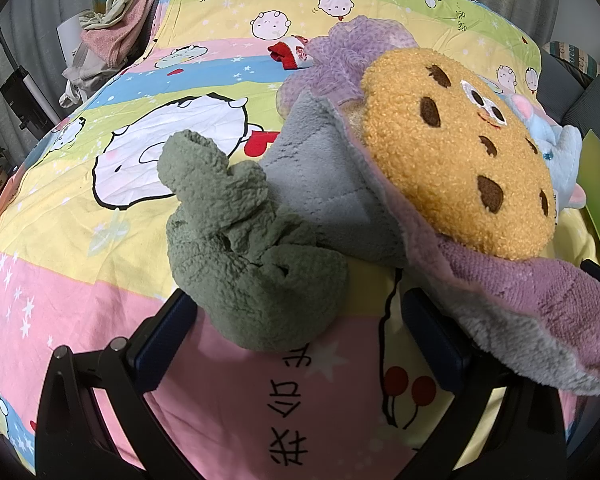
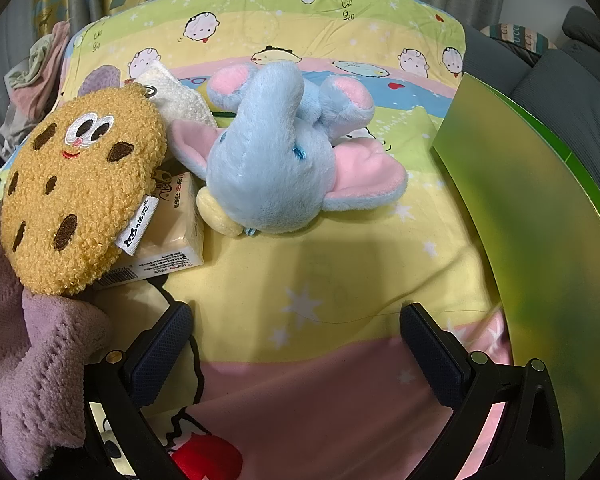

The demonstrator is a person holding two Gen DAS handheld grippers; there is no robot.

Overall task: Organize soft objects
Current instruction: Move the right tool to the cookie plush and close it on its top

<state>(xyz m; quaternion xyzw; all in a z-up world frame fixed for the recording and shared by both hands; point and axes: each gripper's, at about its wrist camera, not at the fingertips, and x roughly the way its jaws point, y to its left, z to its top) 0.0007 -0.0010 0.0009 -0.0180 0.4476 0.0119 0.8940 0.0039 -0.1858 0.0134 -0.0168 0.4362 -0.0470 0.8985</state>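
Nearest, the left hand-held gripper [image 1: 300, 344] stands with its fingers spread wide apart, the green fleece sock [image 1: 244, 248] bunched on the bed sheet [image 1: 60, 240] just between their tips. The right hand-held gripper [image 2: 296, 348] is likewise spread, with only bare sheet between its fingers. Beyond the sock, a grey-and-mauve towel [image 1: 332, 184] lies under the cookie plush [image 1: 456, 160]; farther right sprawls the blue elephant [image 2: 272, 168], near the green box [image 2: 540, 200]. My guess: the sock goes first. Push deeper and pinch its thick middle, clear of the towel.
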